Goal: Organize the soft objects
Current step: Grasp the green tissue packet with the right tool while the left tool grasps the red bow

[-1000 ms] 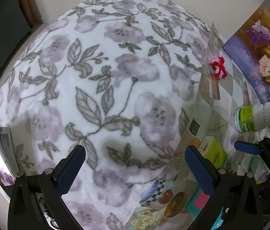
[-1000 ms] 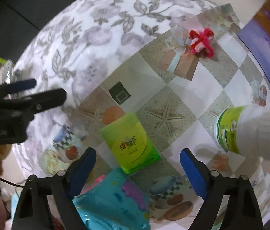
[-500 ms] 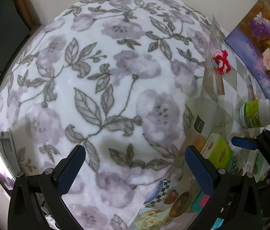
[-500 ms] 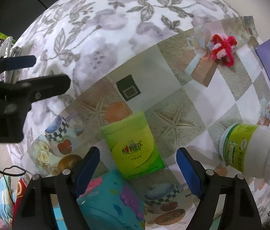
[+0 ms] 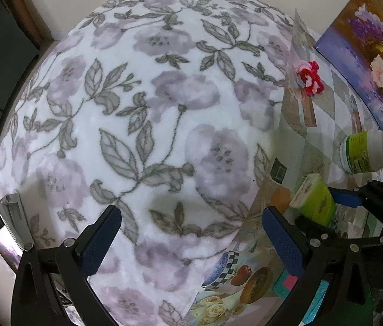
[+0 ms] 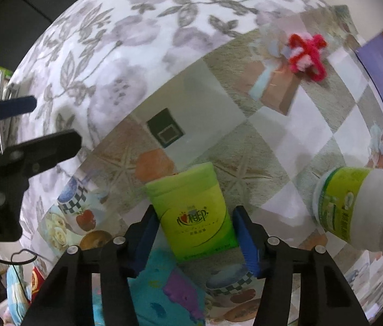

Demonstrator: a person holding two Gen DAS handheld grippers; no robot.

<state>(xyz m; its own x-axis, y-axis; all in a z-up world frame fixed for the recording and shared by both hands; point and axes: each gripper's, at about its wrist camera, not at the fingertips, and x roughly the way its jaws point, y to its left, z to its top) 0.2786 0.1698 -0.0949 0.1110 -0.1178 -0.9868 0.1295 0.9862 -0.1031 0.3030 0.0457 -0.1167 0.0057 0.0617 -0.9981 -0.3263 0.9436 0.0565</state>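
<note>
The blanket (image 5: 142,125) is fluffy, matt fleece. Beside it, the tablecloth (image 6: 286,141) looks like smooth, glossy plastic sheet. On that sheet, the green tissue pack (image 6: 194,214) has shiny film wrapping, and the bottle (image 6: 354,212) is smooth white plastic.

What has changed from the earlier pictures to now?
The right gripper came down around the green tissue pack, and its fingers have just been closing on both sides of it; whether they press is unclear. The left gripper, open above the floral blanket, stayed.
</note>
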